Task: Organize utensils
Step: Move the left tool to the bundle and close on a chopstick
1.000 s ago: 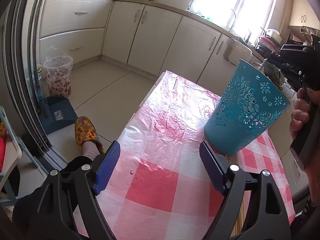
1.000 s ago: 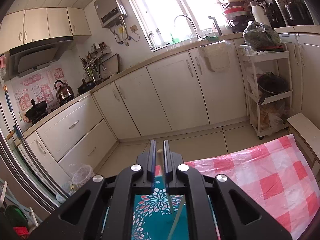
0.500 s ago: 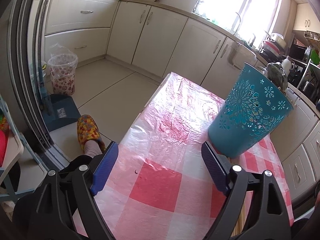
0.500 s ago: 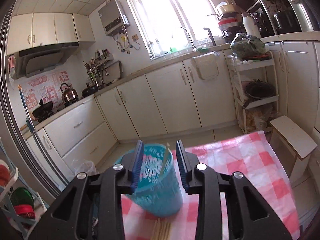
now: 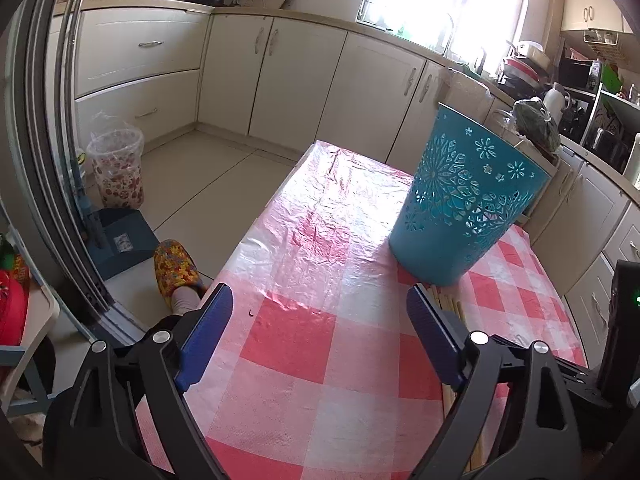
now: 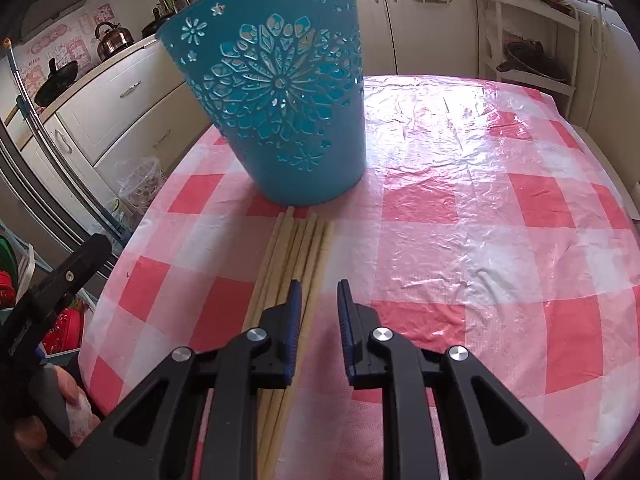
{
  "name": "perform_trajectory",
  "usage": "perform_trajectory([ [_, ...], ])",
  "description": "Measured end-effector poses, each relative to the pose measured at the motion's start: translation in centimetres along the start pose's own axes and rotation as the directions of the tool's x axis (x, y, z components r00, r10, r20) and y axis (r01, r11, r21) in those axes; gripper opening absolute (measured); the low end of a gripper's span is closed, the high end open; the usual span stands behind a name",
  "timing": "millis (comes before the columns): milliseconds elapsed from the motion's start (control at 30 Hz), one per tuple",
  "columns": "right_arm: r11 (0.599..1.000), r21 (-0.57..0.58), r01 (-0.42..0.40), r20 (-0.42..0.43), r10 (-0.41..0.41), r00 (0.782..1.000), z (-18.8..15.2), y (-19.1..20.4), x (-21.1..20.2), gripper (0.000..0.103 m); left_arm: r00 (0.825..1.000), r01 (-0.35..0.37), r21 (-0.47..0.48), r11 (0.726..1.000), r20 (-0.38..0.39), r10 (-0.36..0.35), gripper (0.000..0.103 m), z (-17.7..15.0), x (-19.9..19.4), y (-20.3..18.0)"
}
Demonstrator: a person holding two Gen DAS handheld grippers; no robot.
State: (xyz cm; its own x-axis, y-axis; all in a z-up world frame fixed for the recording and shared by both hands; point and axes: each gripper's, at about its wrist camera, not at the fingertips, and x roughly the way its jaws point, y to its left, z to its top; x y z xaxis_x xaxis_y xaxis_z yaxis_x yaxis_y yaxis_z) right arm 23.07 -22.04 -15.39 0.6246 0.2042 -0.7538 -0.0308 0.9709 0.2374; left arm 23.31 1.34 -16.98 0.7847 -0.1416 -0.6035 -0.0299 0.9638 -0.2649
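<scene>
A teal cut-out basket point(image 6: 280, 92) stands upright on the pink checked tablecloth point(image 6: 480, 200); it also shows in the left wrist view point(image 5: 464, 196). Several wooden chopsticks point(image 6: 296, 248) lie side by side on the cloth just in front of the basket; their ends show in the left wrist view point(image 5: 450, 304). My right gripper point(image 6: 318, 292) is open and empty, low over the chopsticks' near half. My left gripper point(image 5: 320, 312) is wide open and empty, above the cloth to the left of the basket.
The table edge point(image 5: 256, 220) drops to the kitchen floor on the left. A foot in a flowered slipper point(image 5: 176, 268) and a lined waste bin point(image 5: 116, 172) are on the floor. Cabinets point(image 5: 304, 80) line the far wall. The left gripper's body point(image 6: 52, 292) shows at the right view's left.
My right gripper let go of a chopstick over the basket, opened, and came down low over the chopsticks on the cloth. My left gripper stayed open and shifted slightly.
</scene>
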Motion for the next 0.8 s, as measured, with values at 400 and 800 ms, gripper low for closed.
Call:
perform_trajectory([
  [400,0.997,-0.055,0.061,0.0,-0.062,0.998,-0.2,0.5,1.6,0.019,1.0,-0.018,0.089,0.996,-0.019,0.02,0.086,-0.7,-0.4,-2.1],
  [800,0.994,-0.078,0.08,-0.05,-0.084,0.995,-1.2,-2.5,-0.3,0.007,0.983,-0.022,0.145,0.989,-0.177,0.048,0.087,-1.3,2.3,-3.8],
])
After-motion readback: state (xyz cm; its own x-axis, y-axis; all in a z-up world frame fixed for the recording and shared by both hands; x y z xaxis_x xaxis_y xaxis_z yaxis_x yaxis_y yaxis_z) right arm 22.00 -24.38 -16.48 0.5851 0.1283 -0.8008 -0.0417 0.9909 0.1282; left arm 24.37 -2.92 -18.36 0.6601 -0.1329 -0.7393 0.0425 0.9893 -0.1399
